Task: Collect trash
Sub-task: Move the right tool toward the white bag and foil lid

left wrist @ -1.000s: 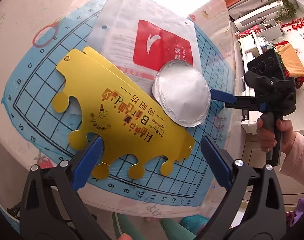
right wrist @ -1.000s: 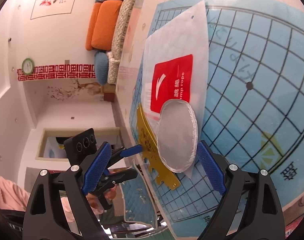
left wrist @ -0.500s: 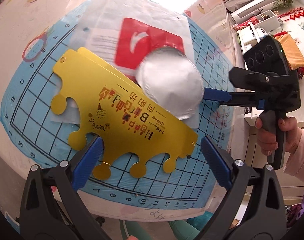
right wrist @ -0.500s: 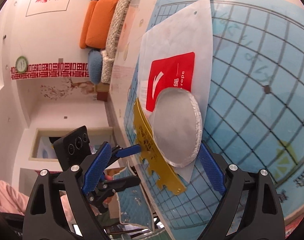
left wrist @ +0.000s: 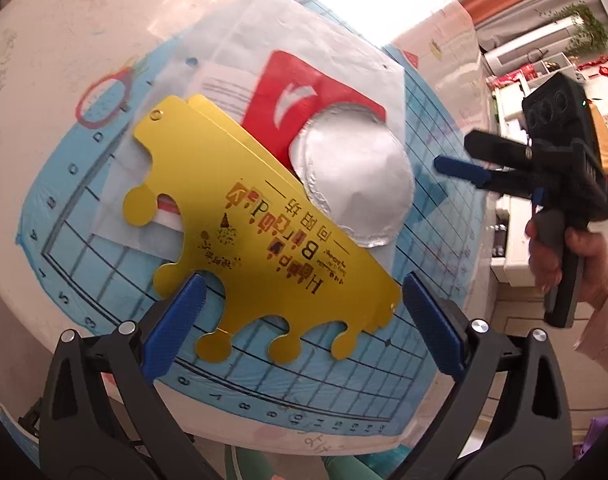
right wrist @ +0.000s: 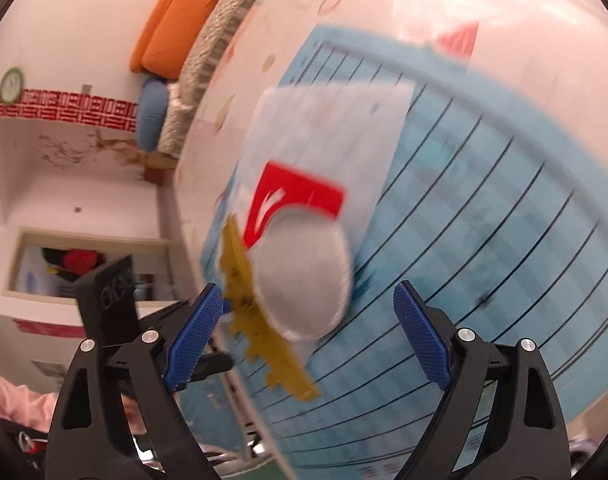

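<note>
Reading "Happy Birthday": gold paper crown (left wrist: 264,240)

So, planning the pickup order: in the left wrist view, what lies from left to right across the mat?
Gold paper crown → silver foil lid → right gripper, held by a hand.

- The grid mat (left wrist: 387,344) lies on the counter (left wrist: 44,40).
- A plastic bag (left wrist: 288,52) lies on the mat.
- The paper crown (left wrist: 264,256) overlaps the bag's near edge.
- The foil lid (left wrist: 355,192) rests on bag and crown.
</note>
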The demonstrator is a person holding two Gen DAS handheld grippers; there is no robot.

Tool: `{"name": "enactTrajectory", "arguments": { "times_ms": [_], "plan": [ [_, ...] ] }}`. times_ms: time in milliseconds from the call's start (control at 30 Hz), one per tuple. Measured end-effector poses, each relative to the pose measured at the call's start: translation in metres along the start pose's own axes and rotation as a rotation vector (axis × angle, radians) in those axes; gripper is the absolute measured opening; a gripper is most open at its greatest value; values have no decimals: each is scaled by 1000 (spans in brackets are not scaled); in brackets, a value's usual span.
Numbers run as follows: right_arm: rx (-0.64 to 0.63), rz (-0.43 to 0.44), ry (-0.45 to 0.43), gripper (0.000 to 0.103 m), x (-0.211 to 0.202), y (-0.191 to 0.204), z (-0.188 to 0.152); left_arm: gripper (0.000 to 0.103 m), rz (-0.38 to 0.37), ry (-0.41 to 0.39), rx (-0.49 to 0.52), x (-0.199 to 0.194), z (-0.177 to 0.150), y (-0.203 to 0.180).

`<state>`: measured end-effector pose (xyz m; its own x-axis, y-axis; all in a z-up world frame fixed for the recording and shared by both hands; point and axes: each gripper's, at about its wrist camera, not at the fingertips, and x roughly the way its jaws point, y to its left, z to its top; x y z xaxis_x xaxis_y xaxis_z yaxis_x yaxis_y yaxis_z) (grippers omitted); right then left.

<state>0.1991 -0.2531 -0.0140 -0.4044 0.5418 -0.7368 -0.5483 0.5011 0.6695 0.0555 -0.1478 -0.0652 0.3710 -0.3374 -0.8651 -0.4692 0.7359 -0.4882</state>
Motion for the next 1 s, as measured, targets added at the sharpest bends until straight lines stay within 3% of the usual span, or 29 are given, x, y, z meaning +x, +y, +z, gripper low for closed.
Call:
{"name": "enactTrajectory", "arguments": {
  "times_ms": [100, 300, 400, 500, 567, 633, 700, 767, 900, 1000],
  "plan": [
    [-116, -124, -22, 87, 2, 9, 27, 96, -10, -13, -35, 1, 3, 3],
    [-329, -288, 9, 87, 29, 28, 59, 96, 6, -9, -18, 3, 12, 0],
    [-385, -410, -12, 87, 36, 32, 66, 96, 13, 5, -11, 4, 17, 0],
    [-397, -464, -78, 89, 30, 26, 72, 96, 25, 12, -19, 8, 21, -4],
    [-361, -426, -22, 91, 37, 21, 79, 96, 33, 16, -15, 8, 20, -6],
    [-409, -384, 14, 91, 40, 30, 76, 96, 34, 19, -21, 8, 21, -5],
    [-468, -398, 40, 92, 45, 38, 69, 96, 31, 18, -31, 8, 21, -5],
    [-470, -319, 75, 92, 45, 42, 63, 96, 34, 21, -34, 7, 23, -3],
    [-415, -112, 229, 92, 49, 45, 57, 96, 33, 18, -32, 6, 23, -2],
    [-449, -108, 262, 92, 48, 48, 55, 96, 37, 18, -22, 5, 23, -3]
  ]
}}
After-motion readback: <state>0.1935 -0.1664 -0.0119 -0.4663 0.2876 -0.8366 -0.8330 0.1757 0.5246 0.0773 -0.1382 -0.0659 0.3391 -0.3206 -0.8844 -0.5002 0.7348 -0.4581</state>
